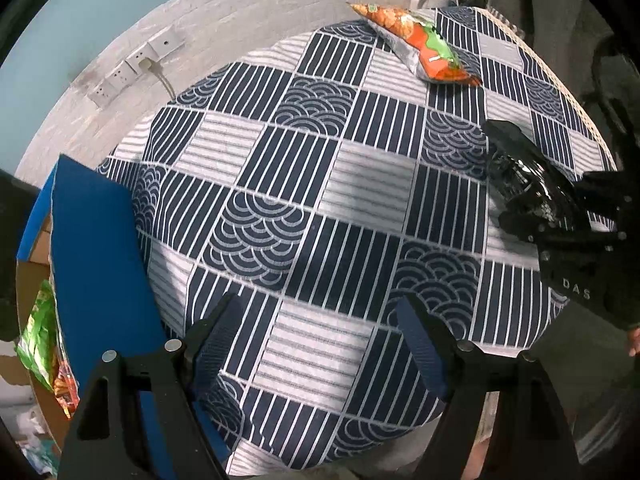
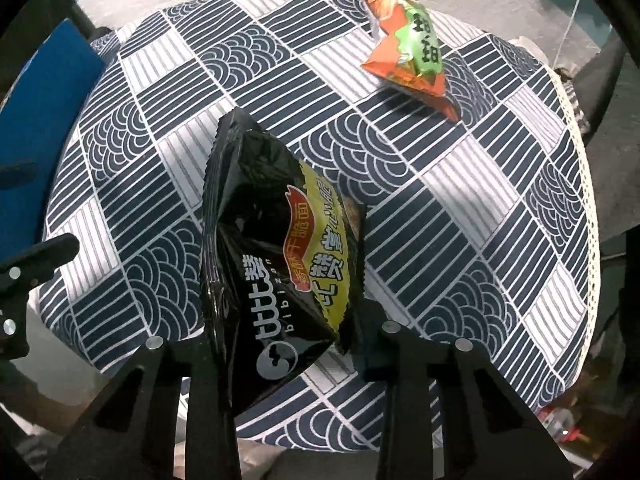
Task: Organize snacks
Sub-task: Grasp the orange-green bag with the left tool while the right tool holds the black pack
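Round table under a navy-and-white patterned cloth (image 1: pixel 304 184), white brick wall with sockets (image 1: pixel 132 64) upper left.

Right gripper (image 2: pixel 288 344) clamps a black snack bag (image 2: pixel 272 240) at centre; left gripper (image 1: pixel 320 340) gapes wide, empty. Orange snack bag (image 1: pixel 420 42) lies upper right; blue-flapped box (image 1: pixel 96 248) at left.

The blue box flap (image 1: pixel 96 264) hides most of the green snack bag (image 1: pixel 38 340).

Bare tablecloth (image 1: pixel 320 200) mid-table, blue box flap (image 1: pixel 96 248) blocking left, orange packet (image 1: pixel 420 42) perhaps near far edge.
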### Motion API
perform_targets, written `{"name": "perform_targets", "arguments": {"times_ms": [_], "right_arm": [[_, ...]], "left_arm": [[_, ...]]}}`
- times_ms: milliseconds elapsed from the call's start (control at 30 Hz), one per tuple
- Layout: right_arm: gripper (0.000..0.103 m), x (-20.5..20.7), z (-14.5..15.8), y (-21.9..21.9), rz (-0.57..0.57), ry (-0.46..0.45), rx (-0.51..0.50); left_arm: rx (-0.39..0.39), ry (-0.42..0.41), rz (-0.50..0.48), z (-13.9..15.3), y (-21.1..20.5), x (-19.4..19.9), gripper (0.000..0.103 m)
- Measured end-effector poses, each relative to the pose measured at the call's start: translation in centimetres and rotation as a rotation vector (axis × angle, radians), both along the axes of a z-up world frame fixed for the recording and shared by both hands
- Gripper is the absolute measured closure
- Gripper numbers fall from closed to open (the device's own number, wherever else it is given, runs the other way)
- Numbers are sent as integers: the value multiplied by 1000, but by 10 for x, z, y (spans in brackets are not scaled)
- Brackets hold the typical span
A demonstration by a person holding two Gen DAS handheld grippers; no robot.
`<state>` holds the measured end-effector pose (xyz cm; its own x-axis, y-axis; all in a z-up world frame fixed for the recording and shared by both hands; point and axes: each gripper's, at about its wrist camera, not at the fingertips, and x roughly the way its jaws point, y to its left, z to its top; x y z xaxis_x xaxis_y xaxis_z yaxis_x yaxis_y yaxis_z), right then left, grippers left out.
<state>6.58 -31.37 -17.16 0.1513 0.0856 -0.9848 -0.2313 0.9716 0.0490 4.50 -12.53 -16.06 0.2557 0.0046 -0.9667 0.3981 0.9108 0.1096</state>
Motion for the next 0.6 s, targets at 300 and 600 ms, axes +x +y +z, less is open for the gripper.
{"name": "perform_targets", "arguments": {"times_ms": [300,600], "right_arm": [[73,25,38,-33,-58,-56,0],[73,53,44,-60,-110,-102,-23]], "left_arm": [[-15,-33,34,3,-25,32,22],[-54,-40,56,15,-64,72,22]]}}
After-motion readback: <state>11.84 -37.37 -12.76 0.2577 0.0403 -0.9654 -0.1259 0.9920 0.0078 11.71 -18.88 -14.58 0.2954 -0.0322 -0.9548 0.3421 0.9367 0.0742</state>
